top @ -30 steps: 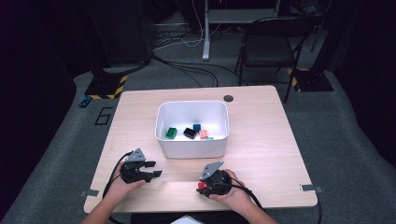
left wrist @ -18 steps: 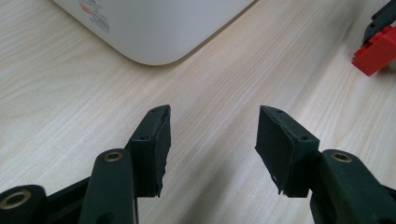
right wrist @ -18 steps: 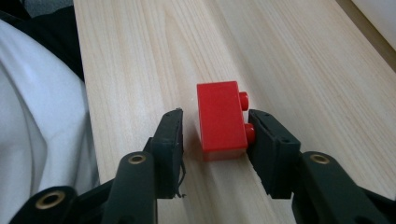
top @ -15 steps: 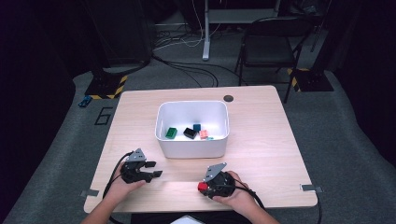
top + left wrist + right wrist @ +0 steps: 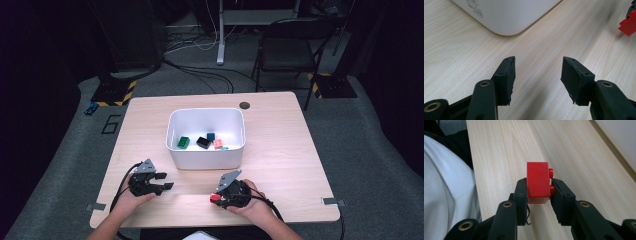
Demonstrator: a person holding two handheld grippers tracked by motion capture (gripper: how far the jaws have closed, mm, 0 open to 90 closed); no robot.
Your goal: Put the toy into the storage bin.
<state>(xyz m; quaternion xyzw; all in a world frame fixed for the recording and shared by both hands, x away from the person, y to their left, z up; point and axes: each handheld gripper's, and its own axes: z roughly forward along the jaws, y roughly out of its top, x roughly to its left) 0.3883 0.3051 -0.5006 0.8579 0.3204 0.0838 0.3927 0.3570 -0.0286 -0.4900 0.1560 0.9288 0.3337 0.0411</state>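
Table [image 5: 280,150]: a pale wooden top is seen, with both grippers held over its near edge.
Bin [image 5: 206,138]: a white tub is set mid-table, just beyond the grippers; green, black, blue and pink bricks are lying inside. No shift from the earlier frames is seen.
Left gripper [image 5: 162,181]: it is held low over the table at the near left, jaws spread apart with nothing between them; a corner of the bin is seen just ahead in the left gripper view. Its place is unchanged from a second ago.
Right gripper [image 5: 216,197]: its jaws are clamped on the brick. It has been drawn slightly nearer the table's front edge than a second ago.
Brick [image 5: 538,182]: a red brick is pinched by its sides between the right jaws, studs turned towards one jaw, above the table at the near right.
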